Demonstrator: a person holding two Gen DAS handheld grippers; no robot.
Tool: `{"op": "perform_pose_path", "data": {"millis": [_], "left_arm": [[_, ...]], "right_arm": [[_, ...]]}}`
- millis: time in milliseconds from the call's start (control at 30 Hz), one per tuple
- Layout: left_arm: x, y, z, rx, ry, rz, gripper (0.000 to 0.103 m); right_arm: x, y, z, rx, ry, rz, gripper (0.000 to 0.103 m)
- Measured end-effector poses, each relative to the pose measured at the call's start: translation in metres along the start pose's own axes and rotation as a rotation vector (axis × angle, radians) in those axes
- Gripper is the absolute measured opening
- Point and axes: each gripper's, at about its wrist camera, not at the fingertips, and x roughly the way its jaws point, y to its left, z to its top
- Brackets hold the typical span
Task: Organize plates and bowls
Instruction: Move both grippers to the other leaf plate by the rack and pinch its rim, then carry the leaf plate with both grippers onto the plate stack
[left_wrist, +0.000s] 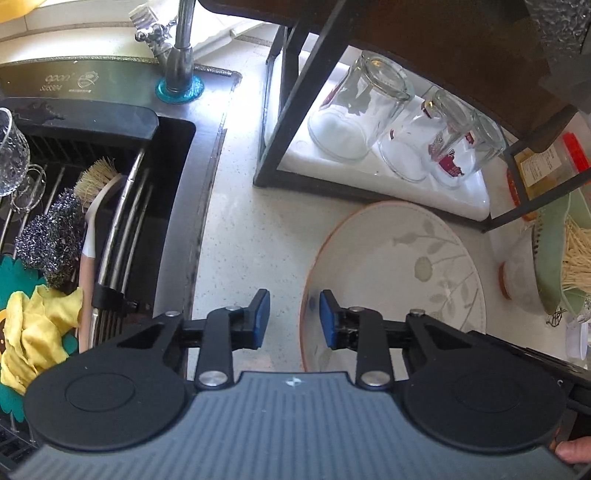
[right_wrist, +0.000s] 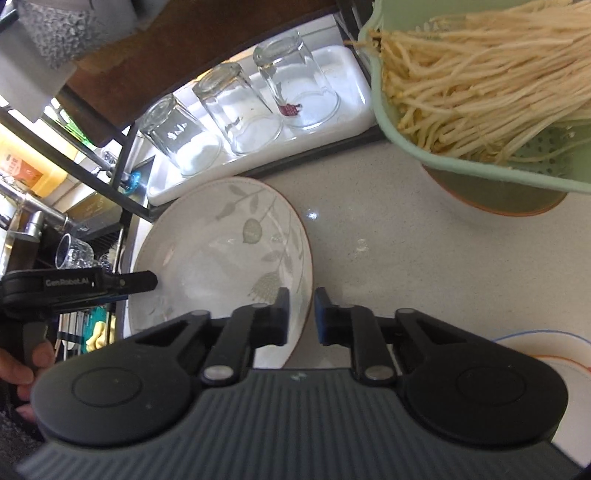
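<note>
Grippers straddling a leaf-patterned plate (left_wrist: 399, 266) on the tabletop (right_wrist: 406, 221).
Left gripper (left_wrist: 294, 319) and right gripper (right_wrist: 301, 314) each have the rim between narrowly parted pads, grip uncertain.

Both wrist views look steeply down, close, sharing the plate (left_wrist: 399, 266).

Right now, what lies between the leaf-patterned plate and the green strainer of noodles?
Only bare speckled countertop lies between the leaf-patterned plate and the green strainer; the right wrist view shows it.
</note>
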Motion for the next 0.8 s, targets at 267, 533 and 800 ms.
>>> {"op": "perform_pose_path", "data": {"millis": [267, 533, 800], "left_arm": [[0.006, 0.000, 0.006, 0.003, -0.001, -0.034, 0.020], [0.006, 0.000, 0.005, -0.012, 0.010, -0.028, 0.017], [-0.003, -0.002, -0.006, -0.035, 0.074, -0.135, 0.017]], "right_arm": [[0.005, -0.011, 0.001, 0.069, 0.010, 0.031, 0.010], [0.002, -0.011, -0.003, 0.042, 0.006, 0.082, 0.010], [-0.020, -0.016, -0.010, 0.028, 0.003, 0.078, 0.010]]}}
